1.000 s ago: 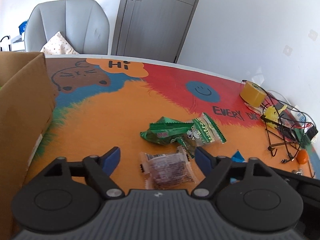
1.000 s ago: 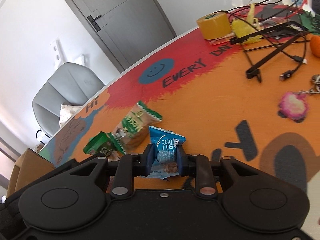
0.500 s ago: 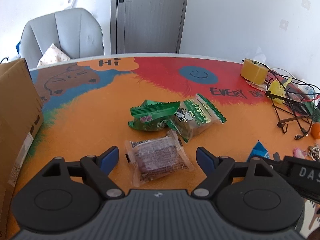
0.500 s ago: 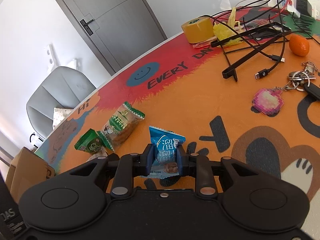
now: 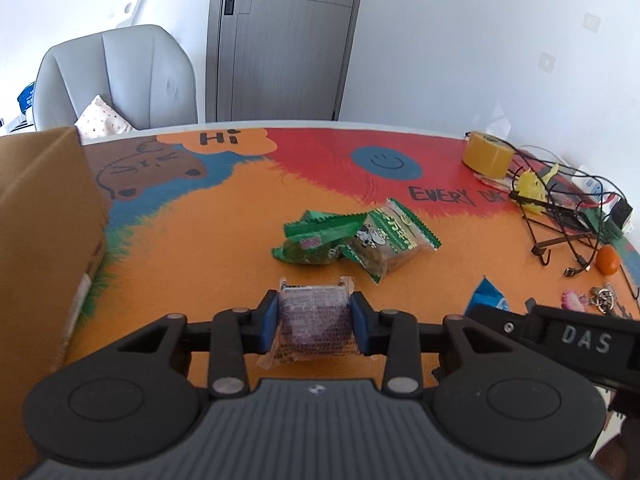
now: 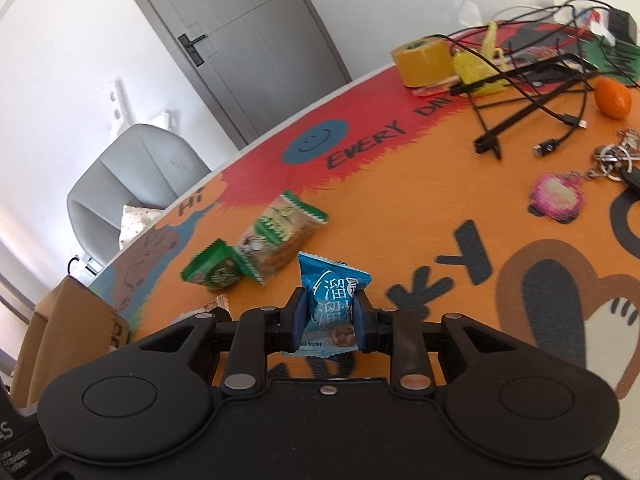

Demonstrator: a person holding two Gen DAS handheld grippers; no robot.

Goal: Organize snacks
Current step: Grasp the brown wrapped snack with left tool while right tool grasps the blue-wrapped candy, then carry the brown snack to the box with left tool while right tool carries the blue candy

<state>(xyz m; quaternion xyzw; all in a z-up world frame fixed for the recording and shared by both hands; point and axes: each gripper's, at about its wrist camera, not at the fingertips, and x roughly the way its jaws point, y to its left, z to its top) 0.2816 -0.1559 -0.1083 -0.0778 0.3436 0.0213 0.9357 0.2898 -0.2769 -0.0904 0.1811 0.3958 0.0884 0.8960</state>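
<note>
In the left wrist view, the left gripper (image 5: 315, 322) has its blue-padded fingers (image 5: 269, 320) pinching a clear-wrapped dark purple snack cake (image 5: 314, 320) from both sides, near the bench's (image 5: 200, 248) near edge; the packet's lower end is partly hidden behind the gripper body. Toward the middle of the bench lie a green snack packet (image 5: 316, 240) and a clear biscuit packet with green trim (image 5: 390, 240), touching, their overlap hard to separate. A cardboard box (image 5: 44, 240) stands along the left edge, cut off by the frame. At the right, the right gripper's body covers most of a blue snack packet (image 5: 488, 300). A yellow tape roll (image 5: 486, 155), tangled cables (image 5: 560, 208) and an orange fruit (image 5: 607, 259) crowd the far right corner. In the right wrist view, the right gripper (image 6: 329, 318) has its fingers (image 6: 299, 318) squeezing the blue snack packet (image 6: 332, 292), its bottom edge hidden behind them; whether it clears the bench cannot be told. A pink keychain (image 6: 558, 196) lies toward the right edge, its keys cut off.
</note>
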